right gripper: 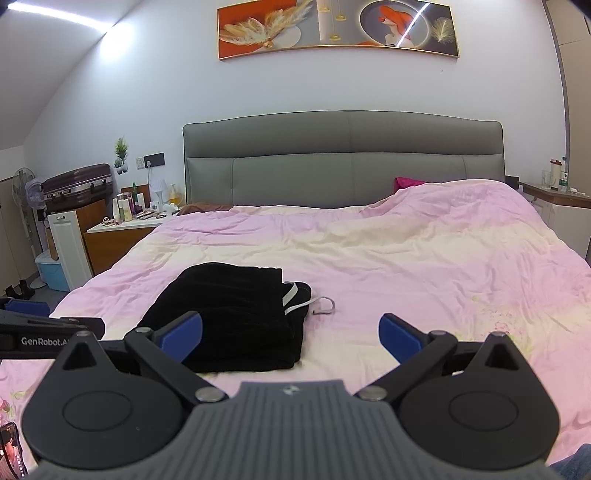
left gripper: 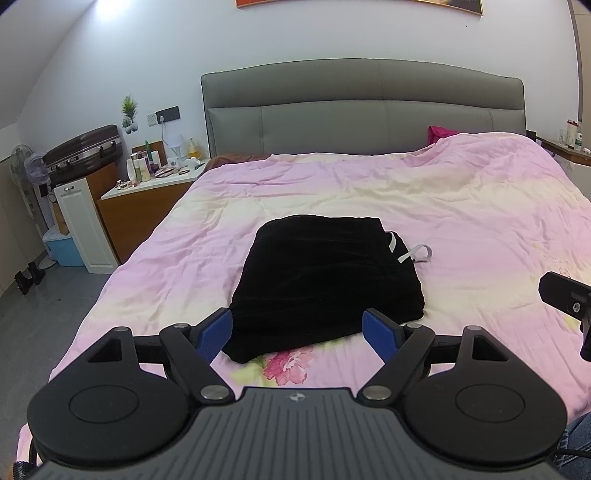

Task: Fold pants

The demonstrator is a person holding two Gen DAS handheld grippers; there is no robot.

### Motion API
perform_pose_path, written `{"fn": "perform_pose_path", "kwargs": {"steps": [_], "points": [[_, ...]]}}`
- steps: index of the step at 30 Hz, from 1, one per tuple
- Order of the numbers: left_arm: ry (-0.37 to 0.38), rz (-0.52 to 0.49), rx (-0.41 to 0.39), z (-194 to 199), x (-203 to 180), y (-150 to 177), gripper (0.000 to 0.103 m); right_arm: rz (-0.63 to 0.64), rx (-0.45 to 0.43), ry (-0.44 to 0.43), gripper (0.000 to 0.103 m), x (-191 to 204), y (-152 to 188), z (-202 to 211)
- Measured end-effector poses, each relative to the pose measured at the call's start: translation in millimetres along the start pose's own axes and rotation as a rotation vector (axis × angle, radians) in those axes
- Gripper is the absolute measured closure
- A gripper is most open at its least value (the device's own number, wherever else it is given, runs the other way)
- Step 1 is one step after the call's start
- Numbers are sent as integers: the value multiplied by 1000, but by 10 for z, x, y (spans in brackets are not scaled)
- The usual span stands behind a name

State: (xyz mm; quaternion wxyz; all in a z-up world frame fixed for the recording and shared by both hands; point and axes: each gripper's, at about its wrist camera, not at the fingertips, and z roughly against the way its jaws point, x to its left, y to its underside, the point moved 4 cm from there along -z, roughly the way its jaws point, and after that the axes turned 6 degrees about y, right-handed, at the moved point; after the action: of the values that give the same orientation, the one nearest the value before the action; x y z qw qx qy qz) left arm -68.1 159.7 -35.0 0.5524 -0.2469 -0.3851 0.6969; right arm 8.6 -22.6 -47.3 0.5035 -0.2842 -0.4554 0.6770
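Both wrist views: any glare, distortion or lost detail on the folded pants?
Left wrist view: fisheye bends the grey padded headboard; ceiling glare top left; the folded black pants read as a near-featureless dark mass. Right wrist view: same curvature, a glare streak crosses the orange framed picture; faint folds show.

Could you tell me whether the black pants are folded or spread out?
Folded: the black pants lie as a compact stacked bundle on the quilt.

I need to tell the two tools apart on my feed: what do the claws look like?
Both look alike: the left claw and right claw have black linkage arms, blue pads, round black discs and a ribbed grey body with a small emblem. In the right view, white "GenRobot" lettering marks the left tool's side. Blue denim shows at the lower right corners.
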Motion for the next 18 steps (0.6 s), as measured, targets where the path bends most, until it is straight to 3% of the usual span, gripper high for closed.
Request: {"fn": "perform_pose_path", "kwargs": {"steps": [18], "points": [[-2,-10,-17,66,0,-22,9,-4,-9,-6,5,-1,-29,50]]}}
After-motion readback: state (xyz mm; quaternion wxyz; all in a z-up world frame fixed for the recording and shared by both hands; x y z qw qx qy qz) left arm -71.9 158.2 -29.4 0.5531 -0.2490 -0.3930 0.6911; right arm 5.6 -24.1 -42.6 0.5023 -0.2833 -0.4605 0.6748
